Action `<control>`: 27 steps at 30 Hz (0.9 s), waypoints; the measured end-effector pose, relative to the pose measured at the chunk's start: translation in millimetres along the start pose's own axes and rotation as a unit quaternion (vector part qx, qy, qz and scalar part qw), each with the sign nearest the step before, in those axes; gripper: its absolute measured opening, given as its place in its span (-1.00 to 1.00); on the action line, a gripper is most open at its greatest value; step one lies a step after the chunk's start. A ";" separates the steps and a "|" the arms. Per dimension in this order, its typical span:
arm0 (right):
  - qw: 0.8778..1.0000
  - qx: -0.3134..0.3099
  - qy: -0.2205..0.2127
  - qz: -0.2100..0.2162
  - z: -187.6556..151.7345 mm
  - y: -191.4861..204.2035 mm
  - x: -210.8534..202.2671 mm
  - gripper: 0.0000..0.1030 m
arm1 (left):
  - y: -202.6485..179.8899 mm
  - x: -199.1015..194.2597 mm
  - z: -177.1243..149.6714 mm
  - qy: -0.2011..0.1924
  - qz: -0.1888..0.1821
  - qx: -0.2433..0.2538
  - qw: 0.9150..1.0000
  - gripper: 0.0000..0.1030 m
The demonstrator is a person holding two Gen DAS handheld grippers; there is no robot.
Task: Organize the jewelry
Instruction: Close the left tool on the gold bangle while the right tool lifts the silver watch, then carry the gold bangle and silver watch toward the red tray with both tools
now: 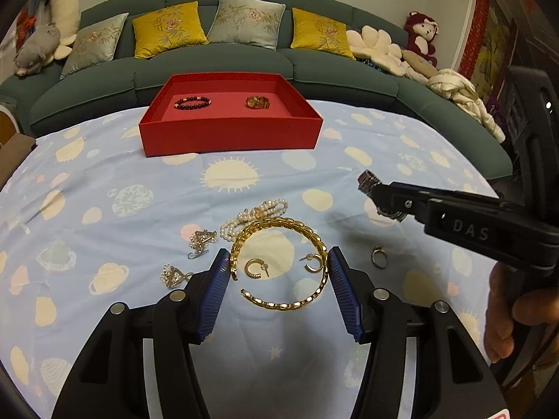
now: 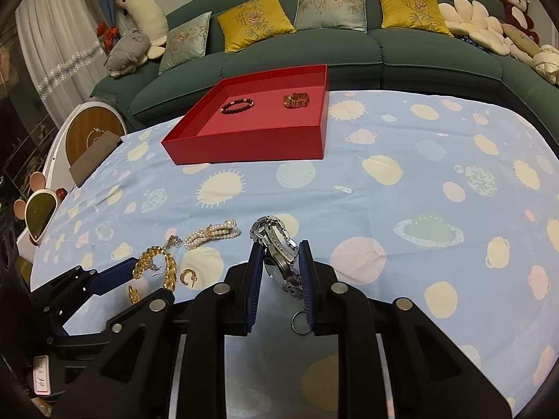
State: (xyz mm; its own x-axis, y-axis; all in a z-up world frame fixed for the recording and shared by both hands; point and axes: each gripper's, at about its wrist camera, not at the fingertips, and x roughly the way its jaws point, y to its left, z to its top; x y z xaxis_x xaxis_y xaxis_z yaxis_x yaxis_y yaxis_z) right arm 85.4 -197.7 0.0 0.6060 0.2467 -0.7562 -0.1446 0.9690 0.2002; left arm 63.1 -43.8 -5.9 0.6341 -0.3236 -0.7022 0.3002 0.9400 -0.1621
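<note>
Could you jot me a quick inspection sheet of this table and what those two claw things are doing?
Surface: blue planet-print cloth, lightly wrinkled.
Job's things: red tray holds a bead bracelet and gold watch; gold chain bracelet, hoop earrings, pearl bracelet, silver earrings and a ring lie loose.
Clutter: nothing seen.
Grippers: left gripper closed on the chain bracelet; right gripper clamps a silver watch.
Cables: nothing seen.
Surroundings: green sofa, cushions, plush toys.

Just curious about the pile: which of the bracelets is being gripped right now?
The gold chain bracelet, pinched between the left gripper's jaws. The pearl bracelet lies loose; the dark beaded bracelet sits in the red box.
</note>
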 end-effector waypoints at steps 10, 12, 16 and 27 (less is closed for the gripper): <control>1.000 -0.005 -0.013 0.012 9.3 12.4 -2.9 -0.61 | 18.8 -32.8 22.8 -0.045 0.001 -0.022 0.999 0.06; 1.000 -0.006 -0.021 0.014 14.6 14.9 -5.2 -0.61 | 25.0 -35.8 31.3 -0.051 0.013 -0.024 0.998 0.06; 0.999 -0.001 -0.039 0.021 31.9 18.3 -10.8 -0.61 | 42.4 -42.6 53.7 -0.070 0.028 -0.043 0.996 0.06; 0.994 -0.015 -0.103 0.039 113.2 19.1 -2.1 -0.91 | 79.5 -6.5 126.0 -0.086 0.069 -0.029 0.994 0.06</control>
State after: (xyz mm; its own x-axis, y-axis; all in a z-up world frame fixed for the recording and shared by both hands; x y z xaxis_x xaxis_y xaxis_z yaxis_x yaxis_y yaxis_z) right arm 169.9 -181.1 75.9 0.7385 0.3157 -0.5958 -0.2188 0.9480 0.2311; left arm 172.6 19.4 73.1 0.7796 -0.2012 -0.5931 0.1645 0.9795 -0.1161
